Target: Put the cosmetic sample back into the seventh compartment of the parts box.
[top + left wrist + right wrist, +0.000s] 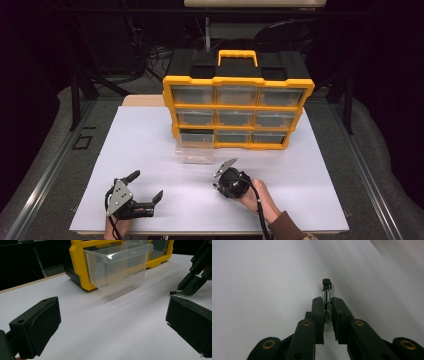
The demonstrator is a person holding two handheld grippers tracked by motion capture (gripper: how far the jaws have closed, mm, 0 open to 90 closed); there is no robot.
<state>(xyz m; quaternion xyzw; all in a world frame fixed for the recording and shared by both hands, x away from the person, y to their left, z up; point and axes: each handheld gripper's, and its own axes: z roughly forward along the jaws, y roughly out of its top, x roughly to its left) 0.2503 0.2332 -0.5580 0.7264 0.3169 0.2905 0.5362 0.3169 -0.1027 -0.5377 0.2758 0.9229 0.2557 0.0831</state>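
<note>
In the high view my left gripper (144, 192) sits nearest me at the near-left, jaws spread wide and empty, while my right gripper (218, 181) points at the table just near of the pulled-out clear drawer (194, 154). In the left gripper view that drawer (117, 265) juts from the yellow organizer (77, 265), far and left of the right gripper (186, 288). In the right gripper view the jaws clamp a small glass vial (326, 293), its long axis running straight ahead, black cap farthest, so I judge the right hand the one to carry it to the drawer.
</note>
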